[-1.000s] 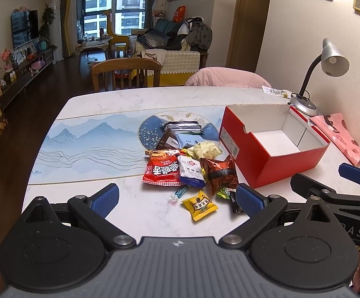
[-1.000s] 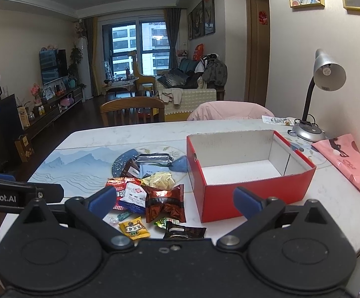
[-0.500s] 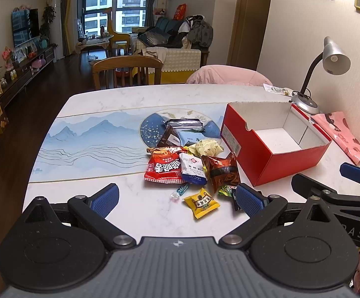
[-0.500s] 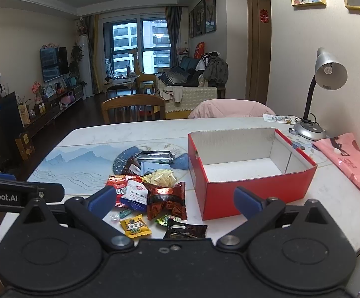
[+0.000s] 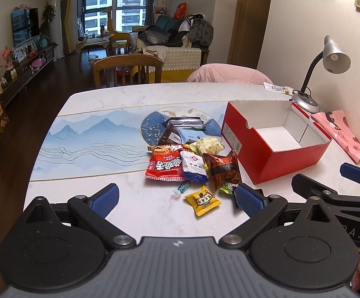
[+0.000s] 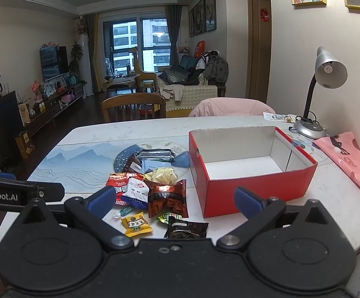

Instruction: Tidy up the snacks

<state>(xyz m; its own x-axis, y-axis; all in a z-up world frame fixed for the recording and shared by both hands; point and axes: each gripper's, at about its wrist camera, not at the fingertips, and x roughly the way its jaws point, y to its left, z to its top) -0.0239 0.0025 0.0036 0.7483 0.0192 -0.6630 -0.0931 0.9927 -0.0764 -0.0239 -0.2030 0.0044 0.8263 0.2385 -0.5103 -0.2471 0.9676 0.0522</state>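
Observation:
A pile of snack packets lies mid-table: a red packet (image 5: 165, 165), a white-and-blue packet (image 5: 194, 166), a brown foil packet (image 5: 223, 168), a small yellow packet (image 5: 203, 200) and a silver bar (image 5: 185, 122). To their right stands an open, empty red box (image 5: 274, 139), also in the right wrist view (image 6: 250, 173). My left gripper (image 5: 177, 198) is open and empty, above the table's near edge, just short of the yellow packet. My right gripper (image 6: 175, 200) is open and empty, over the brown foil packet (image 6: 168, 198) and a dark packet (image 6: 186, 228).
A desk lamp (image 6: 314, 94) and a pink bag (image 6: 351, 159) stand right of the box, by the wall. A wooden chair (image 5: 127, 70) and a pink-draped chair (image 5: 229, 73) stand at the table's far side. The printed mat (image 5: 93, 139) covers the left half.
Both grippers have moved slightly forward toward the snack pile and risen a little. Nothing on the table has moved.

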